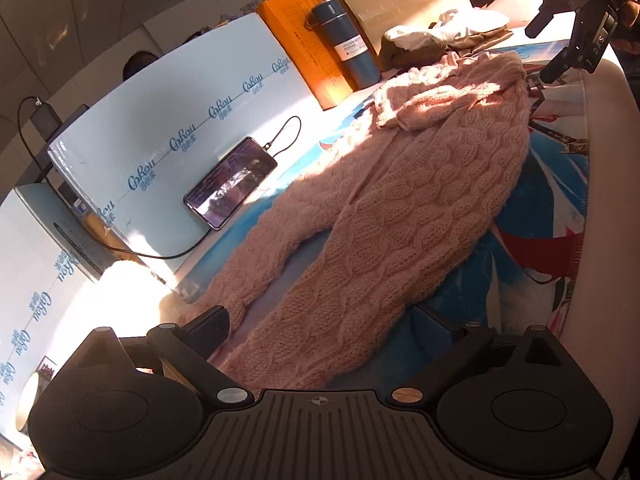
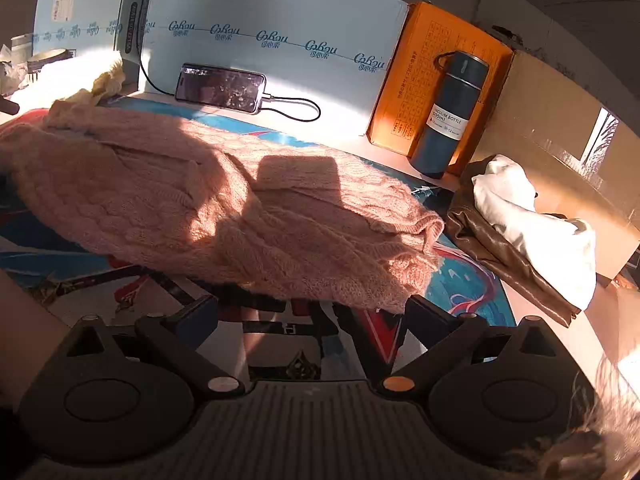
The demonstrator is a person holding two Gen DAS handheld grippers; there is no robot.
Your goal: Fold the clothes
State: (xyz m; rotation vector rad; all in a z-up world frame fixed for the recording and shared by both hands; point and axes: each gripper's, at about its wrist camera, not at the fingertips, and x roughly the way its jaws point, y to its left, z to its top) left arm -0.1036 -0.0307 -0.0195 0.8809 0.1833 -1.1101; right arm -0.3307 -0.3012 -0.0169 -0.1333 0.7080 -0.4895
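A pink cable-knit sweater (image 1: 420,184) lies spread on a colourful printed mat (image 1: 536,216), one sleeve folded across its upper part. My left gripper (image 1: 320,328) stands open at the hem end, with the hem lying between its wide-apart fingers. In the right wrist view the same sweater (image 2: 224,200) stretches across the mat (image 2: 464,284). My right gripper (image 2: 312,316) is open just short of the sweater's near edge, with nothing between its fingers. The left wrist view also shows the right gripper (image 1: 540,56), open beside the sweater's far end.
A phone (image 2: 220,88) on a charging cable leans on pale blue boxes (image 2: 280,12). A blue vacuum bottle (image 2: 448,116) stands before an orange box (image 2: 404,80) and a cardboard box (image 2: 560,136). A brown and white clothes pile (image 2: 520,220) lies right of the sweater.
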